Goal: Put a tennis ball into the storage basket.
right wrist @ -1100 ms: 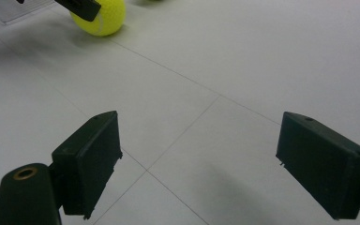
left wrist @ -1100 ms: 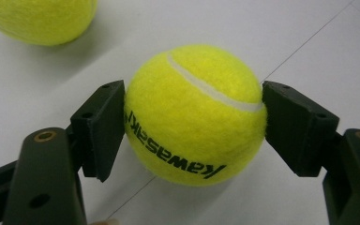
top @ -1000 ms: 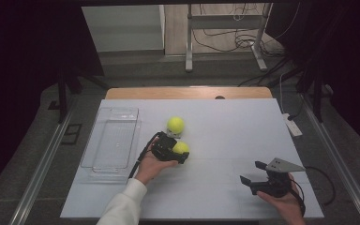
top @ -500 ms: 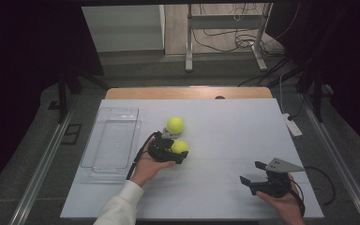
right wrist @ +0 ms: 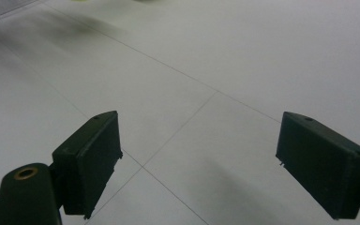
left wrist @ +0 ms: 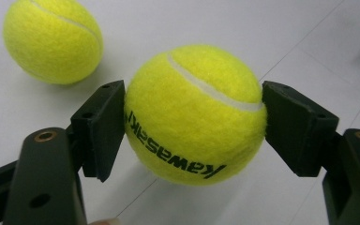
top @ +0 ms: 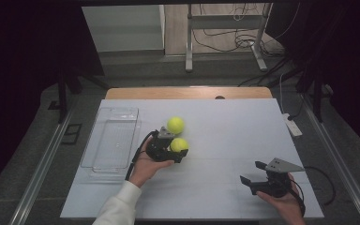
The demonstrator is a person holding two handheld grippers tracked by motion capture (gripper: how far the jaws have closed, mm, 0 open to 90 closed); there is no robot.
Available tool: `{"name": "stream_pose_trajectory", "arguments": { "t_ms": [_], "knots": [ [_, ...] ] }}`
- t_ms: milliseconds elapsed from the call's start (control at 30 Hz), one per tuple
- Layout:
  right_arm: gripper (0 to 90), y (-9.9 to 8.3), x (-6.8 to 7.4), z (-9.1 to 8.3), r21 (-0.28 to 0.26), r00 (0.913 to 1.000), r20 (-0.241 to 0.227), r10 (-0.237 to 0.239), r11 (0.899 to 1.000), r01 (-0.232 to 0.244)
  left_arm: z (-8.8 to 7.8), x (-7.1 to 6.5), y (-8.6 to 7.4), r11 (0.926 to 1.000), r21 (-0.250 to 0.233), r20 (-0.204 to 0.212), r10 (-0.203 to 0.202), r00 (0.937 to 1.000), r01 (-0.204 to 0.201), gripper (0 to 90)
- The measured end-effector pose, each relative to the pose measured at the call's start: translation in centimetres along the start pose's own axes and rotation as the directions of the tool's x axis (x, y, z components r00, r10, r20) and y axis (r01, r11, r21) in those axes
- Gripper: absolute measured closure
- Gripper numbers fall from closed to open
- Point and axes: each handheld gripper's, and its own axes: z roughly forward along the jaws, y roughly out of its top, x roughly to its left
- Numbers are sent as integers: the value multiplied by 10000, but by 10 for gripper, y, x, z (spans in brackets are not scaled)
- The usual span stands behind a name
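A yellow tennis ball (left wrist: 194,115) with black lettering sits between the black jaws of my left gripper (left wrist: 194,126), and both pads press on its sides. In the high view this held ball (top: 179,145) and the left gripper (top: 178,151) are left of the table's middle, low over the white surface. A second yellow tennis ball (top: 175,124) lies loose just behind it, also at the upper left of the left gripper view (left wrist: 51,40). My right gripper (top: 252,171) stands open at the front right, with only bare table between its jaws (right wrist: 197,159).
A clear plastic tray (top: 117,110) stands at the table's left side, beside the left hand. The white table (top: 243,126) has thin seam lines. A white power strip (top: 292,125) lies at the right edge. Cables and a metal stand are on the floor behind.
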Motion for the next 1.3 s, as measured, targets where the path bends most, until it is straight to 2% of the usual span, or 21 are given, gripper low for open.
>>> {"name": "stream_pose_trajectory", "arguments": {
  "t_ms": [533, 1033, 1300],
  "knots": [
    [143, 0, 0, 1, 41, 10000, 31, -32, 10000, 32, -17, 2, 2, 9973, -710, 163, -184, 9997, 195, 265],
    [143, 0, -1, 1, 84, 10000, 87, -36, 10000, 36, -28, 7, 1, 9907, -1301, 229, -362, 9991, 389, 265],
    [143, -1, -3, 0, -90, 9997, -56, 238, 9997, -238, -33, 9, 1, 9871, -1543, 193, -392, 9990, 417, 265]
  ]
}}
